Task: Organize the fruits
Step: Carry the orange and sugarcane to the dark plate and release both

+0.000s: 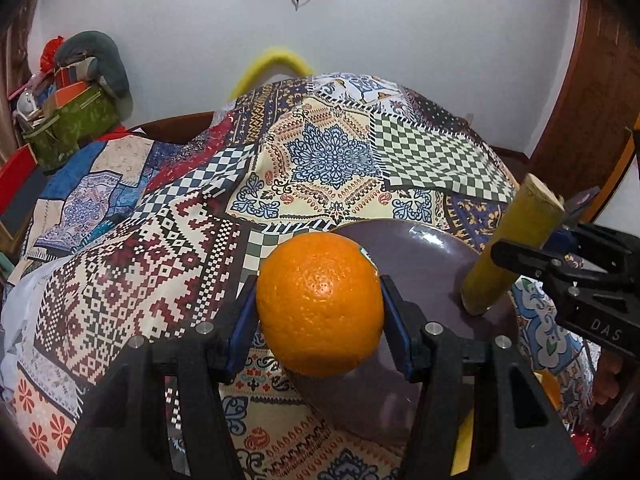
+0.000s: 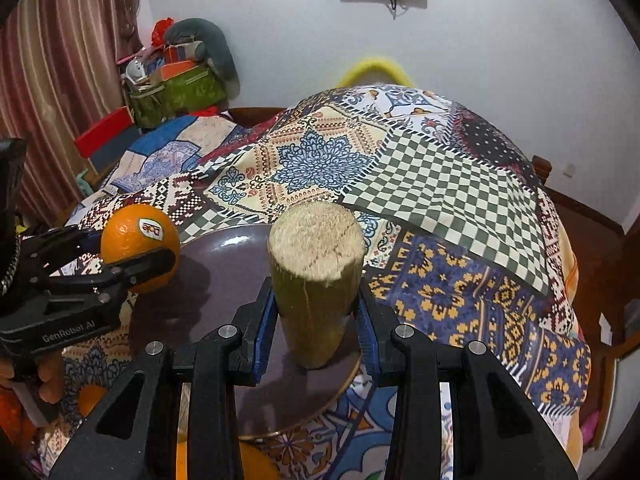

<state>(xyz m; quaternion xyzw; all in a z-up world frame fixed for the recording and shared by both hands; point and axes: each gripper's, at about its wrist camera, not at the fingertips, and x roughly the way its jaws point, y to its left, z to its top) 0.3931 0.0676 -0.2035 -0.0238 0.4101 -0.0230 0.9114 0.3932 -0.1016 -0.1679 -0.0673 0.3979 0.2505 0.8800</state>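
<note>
My left gripper (image 1: 319, 312) is shut on an orange (image 1: 320, 304) and holds it above the left edge of a dark purple plate (image 1: 424, 264). The orange, with a sticker, also shows in the right wrist view (image 2: 138, 246). My right gripper (image 2: 316, 320) is shut on a yellow-green sugarcane piece (image 2: 314, 280), tilted, its lower end on or just above the plate (image 2: 216, 280). The cane also shows in the left wrist view (image 1: 508, 248), held by the right gripper (image 1: 532, 256).
A patchwork patterned cloth (image 1: 200, 216) covers the table and a hump behind the plate. More oranges (image 2: 256, 464) lie near the front edge under my grippers. A green bag of clutter (image 1: 72, 120) stands at the back left. A wooden frame (image 1: 592, 92) rises on the right.
</note>
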